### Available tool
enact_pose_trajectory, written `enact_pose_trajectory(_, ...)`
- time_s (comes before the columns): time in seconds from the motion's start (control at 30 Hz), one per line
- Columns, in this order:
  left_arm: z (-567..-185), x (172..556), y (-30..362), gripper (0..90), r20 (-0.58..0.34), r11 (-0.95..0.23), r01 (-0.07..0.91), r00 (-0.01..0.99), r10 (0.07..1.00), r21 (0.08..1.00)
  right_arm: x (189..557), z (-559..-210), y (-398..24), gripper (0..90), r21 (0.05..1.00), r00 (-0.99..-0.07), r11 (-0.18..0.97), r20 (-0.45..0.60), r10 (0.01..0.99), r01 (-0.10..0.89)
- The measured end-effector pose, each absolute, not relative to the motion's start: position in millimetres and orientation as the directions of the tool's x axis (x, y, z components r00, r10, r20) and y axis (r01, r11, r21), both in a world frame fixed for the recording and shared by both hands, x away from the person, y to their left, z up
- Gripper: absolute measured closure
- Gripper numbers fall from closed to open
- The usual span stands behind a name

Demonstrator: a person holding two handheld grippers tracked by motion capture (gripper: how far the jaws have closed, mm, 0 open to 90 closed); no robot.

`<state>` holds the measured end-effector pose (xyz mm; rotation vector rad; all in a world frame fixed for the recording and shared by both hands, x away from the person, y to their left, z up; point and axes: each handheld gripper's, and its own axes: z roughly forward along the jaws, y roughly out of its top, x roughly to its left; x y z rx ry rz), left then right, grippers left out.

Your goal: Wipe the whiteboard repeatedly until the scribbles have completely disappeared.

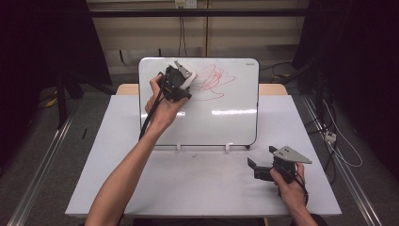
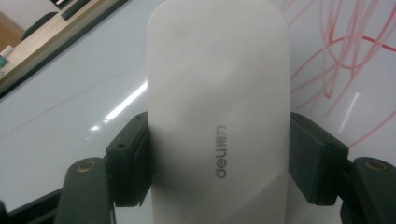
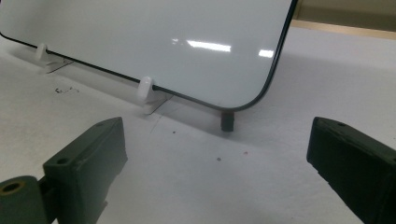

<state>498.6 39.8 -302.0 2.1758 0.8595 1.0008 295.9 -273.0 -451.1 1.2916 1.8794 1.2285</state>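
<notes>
Eraser (image 2: pixel 217 116) pinched in your left gripper (image 1: pixel 181 80), red scribble (image 1: pixel 211 80) at three o'clock: wipe rightward next. Right gripper (image 1: pixel 261 162) sits spread, idle.

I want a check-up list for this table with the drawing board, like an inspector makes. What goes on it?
Surface: white table, a few small dark specks near the board's foot.
Job's things: whiteboard standing tilted on white clips, red scribble at its upper part; white eraser marked "deli".
Clutter: nothing seen.
Grippers: left hand-held gripper shut on the eraser, at the board beside the scribble; right hand-held gripper open, holding nothing, low over the table at the board's lower right corner.
Cables: black cable trails from the left hand-held gripper; more cables on the floor at right.
Surroundings: grey floor, metal rails, dark curtains, beige wall.
</notes>
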Motion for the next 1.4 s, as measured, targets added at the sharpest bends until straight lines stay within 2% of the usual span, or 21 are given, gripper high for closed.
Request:
enact_pose_trajectory(0.37,-316,485,25,31.1,0.462,-0.668,0.268,0.546,0.699,0.694,296,-451,-273,4.8,0.898,-0.393,0.123,0.059,0.918,0.423)
enact_pose_trajectory(0.77,-349,452,0,31.1,0.518,-0.745,0.198,0.605,0.605,0.637,296,-451,-273,4.8,0.898,-0.393,0.123,0.059,0.918,0.422)
enact_pose_trajectory(1.1,-354,447,-1,31.1,0.526,-0.75,0.179,0.611,0.592,0.637,296,-451,-273,4.8,0.899,-0.393,0.123,0.059,0.917,0.421)
enact_pose_trajectory(1.4,-339,460,8,31.2,0.495,-0.727,0.217,0.605,0.623,0.651,295,-451,-273,4.8,0.896,-0.389,0.12,0.063,0.919,0.427)
